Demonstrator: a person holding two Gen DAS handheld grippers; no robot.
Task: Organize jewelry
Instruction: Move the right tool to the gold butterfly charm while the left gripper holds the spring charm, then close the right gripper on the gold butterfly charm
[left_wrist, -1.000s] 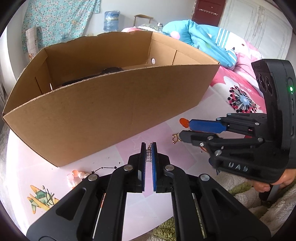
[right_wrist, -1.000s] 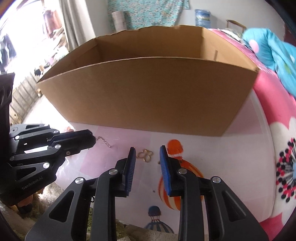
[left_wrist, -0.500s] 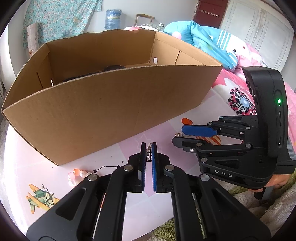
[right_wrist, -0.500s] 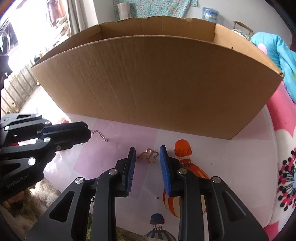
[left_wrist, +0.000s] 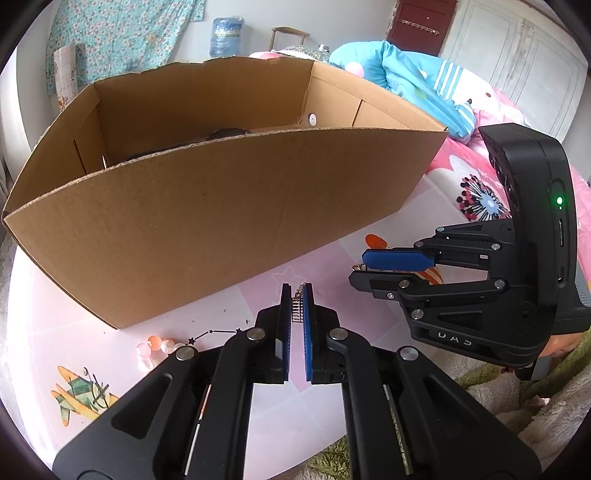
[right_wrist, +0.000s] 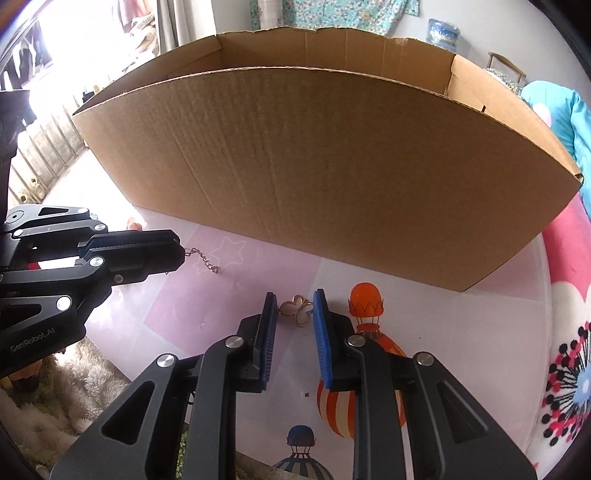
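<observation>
My left gripper is shut on a thin metal chain just above the pink table cover. In the right wrist view the left gripper comes in from the left, and the chain's free end trails onto the cover. A gold butterfly charm with pale wings lies flat on the cover between the fingertips of my right gripper. Its jaws are closing, with a small gap left beside the charm. In the left wrist view the right gripper reaches in from the right.
A large open cardboard box stands right behind both grippers, with something dark inside. Pale pink and orange beads lie near its left corner. The round table cover has printed balloons. A fluffy rug lies below the near edge.
The right gripper has come down and forward over the butterfly charm, rolled a little, and its jaws have narrowed. The left gripper has stayed still with the chain.
</observation>
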